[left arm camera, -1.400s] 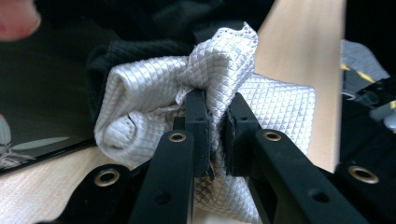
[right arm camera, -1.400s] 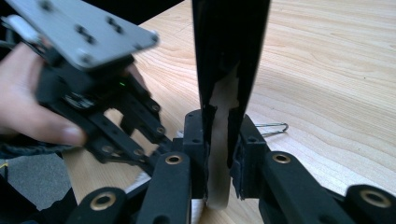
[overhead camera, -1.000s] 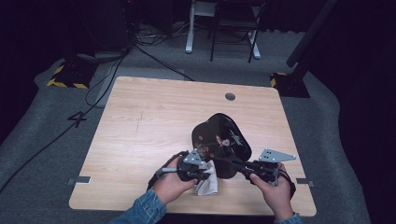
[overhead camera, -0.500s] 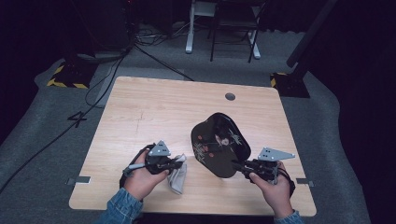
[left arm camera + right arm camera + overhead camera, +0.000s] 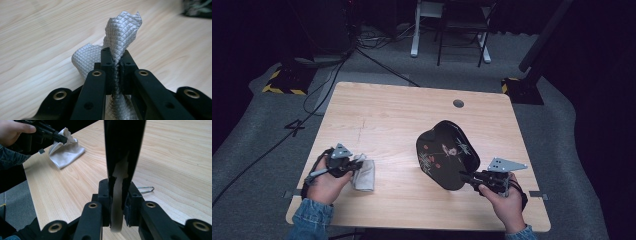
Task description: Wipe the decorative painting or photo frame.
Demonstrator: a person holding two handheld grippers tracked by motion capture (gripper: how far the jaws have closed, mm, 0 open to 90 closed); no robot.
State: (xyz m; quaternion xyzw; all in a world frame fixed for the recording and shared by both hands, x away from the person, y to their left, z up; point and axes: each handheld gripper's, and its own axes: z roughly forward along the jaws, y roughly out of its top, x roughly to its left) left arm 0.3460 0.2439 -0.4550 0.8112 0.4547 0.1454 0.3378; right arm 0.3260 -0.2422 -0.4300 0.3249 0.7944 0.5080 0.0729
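High view: left gripper (image 5: 354, 165) jaws pinch grey cloth (image 5: 364, 175); right gripper (image 5: 467, 177) jaws clamp black tray's (image 5: 444, 155) rim.

My work surface is a light wooden table (image 5: 377, 110) with a round cable hole (image 5: 458, 103). Grey carpet (image 5: 257, 140) surrounds it. Beyond, a dim room: chair legs (image 5: 462, 45), floor cables (image 5: 362, 50), yellow-black hazard tape (image 5: 282, 82).

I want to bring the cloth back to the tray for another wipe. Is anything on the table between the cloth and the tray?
Nothing visible. The grey cloth, pinched in the left gripper, and the black floral tray, held tilted by the right gripper, are separated by bare wooden table.
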